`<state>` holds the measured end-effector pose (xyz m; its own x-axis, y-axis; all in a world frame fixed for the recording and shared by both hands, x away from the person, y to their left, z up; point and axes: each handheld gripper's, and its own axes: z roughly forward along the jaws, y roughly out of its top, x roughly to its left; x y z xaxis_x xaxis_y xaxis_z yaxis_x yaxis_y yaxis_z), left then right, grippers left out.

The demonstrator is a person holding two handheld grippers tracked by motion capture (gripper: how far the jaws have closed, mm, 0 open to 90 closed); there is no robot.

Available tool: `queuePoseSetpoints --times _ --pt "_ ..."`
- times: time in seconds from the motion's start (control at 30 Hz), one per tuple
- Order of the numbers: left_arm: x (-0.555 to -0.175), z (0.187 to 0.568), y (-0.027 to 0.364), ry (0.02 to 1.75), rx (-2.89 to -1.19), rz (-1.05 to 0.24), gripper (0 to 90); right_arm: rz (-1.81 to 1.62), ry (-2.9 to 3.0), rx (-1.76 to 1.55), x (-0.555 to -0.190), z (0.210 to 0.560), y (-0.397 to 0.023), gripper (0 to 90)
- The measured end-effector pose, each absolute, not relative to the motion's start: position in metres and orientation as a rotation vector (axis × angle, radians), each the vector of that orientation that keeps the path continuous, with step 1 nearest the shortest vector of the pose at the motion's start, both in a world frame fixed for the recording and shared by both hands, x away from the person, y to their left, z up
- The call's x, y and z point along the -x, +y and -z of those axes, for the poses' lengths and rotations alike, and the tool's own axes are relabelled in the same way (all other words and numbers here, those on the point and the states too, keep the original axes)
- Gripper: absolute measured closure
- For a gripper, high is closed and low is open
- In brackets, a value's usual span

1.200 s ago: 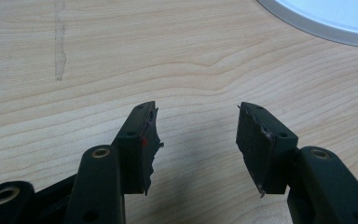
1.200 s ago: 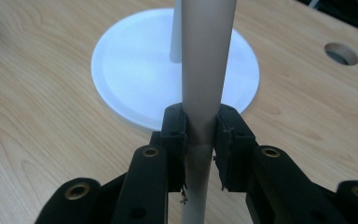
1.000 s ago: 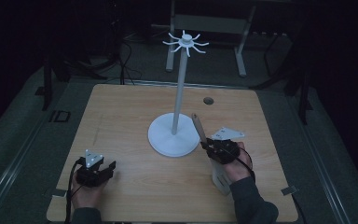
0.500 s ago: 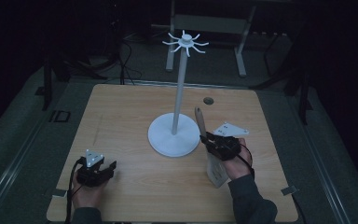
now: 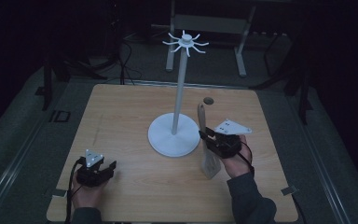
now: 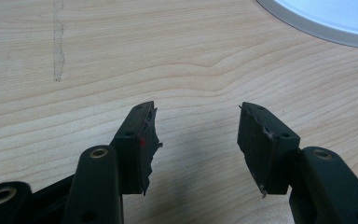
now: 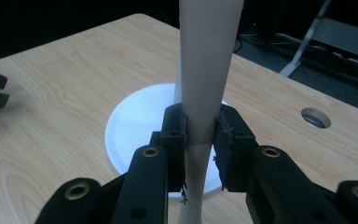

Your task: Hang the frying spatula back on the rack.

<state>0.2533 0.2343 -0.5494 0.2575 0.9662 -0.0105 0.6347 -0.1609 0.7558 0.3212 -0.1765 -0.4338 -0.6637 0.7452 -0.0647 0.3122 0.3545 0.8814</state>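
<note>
step: wooden spatula (image 5: pixel 204 140) is held tight in right gripper (image 7: pixel 200 140) jaws | lifted slowly to stand (image 5: pixel 181 93) hooks | left gripper (image 6: pixel 196 135) jaws wide, nothing held, near worktop's front edge

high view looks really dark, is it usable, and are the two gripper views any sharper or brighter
High view: dim, surroundings nearly black, yet the table, white stand and wooden utensil read clearly. Left gripper view: bright and even, wood grain crisp, jaws slightly soft. Right gripper view: well lit, the utensil's handle close to the lens and blurred, background dark.
</note>
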Motion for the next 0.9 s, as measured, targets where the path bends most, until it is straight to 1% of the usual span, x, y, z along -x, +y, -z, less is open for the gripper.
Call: queuePoseSetpoints --times 0.9 --pt "-0.253 0.549 0.235 1.457 -1.874 -0.654 46.5 -1.354 2.097 -0.902 -0.329 0.415 -0.176 74.8"
